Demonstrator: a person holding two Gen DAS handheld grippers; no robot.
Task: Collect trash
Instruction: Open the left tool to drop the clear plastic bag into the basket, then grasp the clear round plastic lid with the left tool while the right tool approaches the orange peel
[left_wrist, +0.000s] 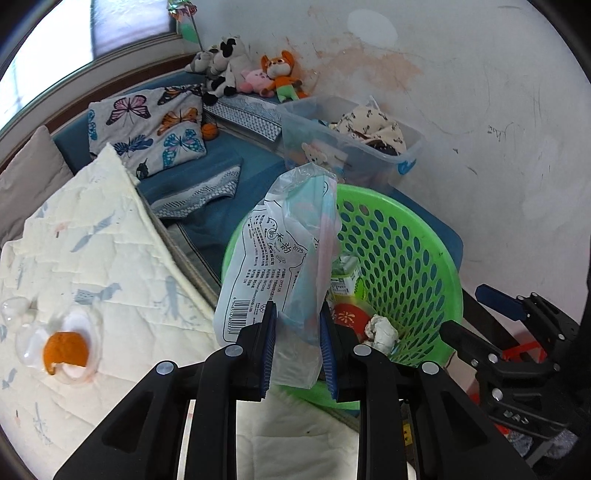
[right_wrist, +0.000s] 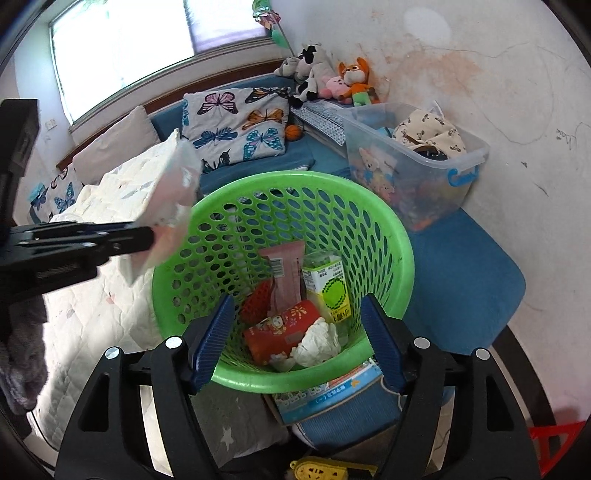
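Bedroom corner with a stained white wall (right_wrist: 480, 66) and a bright window (right_wrist: 122, 48); blue bed cover (left_wrist: 207, 221) strewn with a butterfly-print pillow (left_wrist: 147, 129), a white quilted blanket (left_wrist: 92, 240), soft toys (left_wrist: 251, 74) and a clear plastic storage box (right_wrist: 417, 166). Green perforated plastic basket (right_wrist: 291, 206) on the bed edge, holding a red can, pink wrapper, yellow-green carton and crumpled tissue. Left gripper (left_wrist: 298, 325) clamped on a printed translucent plastic bag (left_wrist: 273, 254) at the basket rim; right gripper (right_wrist: 297, 321) spread wide and empty over the basket; orange peel (left_wrist: 66, 349) lying on the blanket.
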